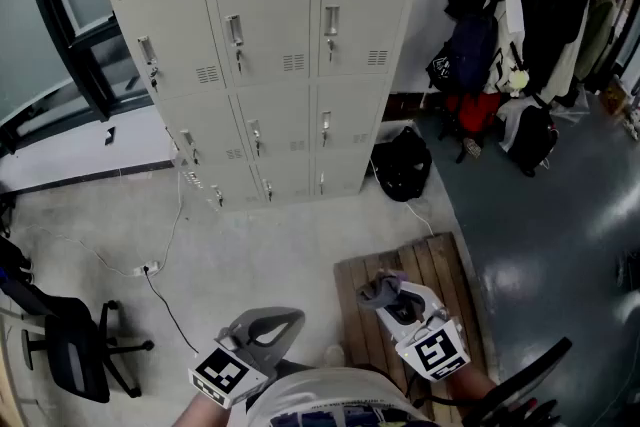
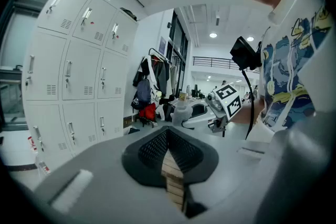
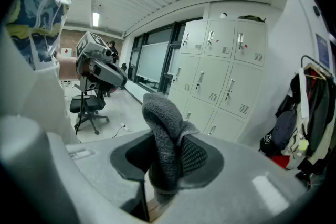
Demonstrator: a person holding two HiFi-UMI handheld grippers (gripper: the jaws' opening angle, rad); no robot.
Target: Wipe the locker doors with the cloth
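Observation:
Pale grey lockers stand in rows against the far wall, well away from both grippers. My right gripper is low at the bottom right, over a wooden pallet, shut on a grey fleecy cloth that sticks up between its jaws. In the head view the cloth shows as a small grey wad at the jaw tips. My left gripper is at the bottom centre-left, jaws closed together with nothing between them. The lockers also fill the middle of the right gripper view, and the lockers show at the left of the left gripper view.
A wooden pallet lies on the floor under the right gripper. A black bag sits by the lockers' right end. Coats and bags hang at the right. An office chair stands at the lower left, and a cable trails across the floor.

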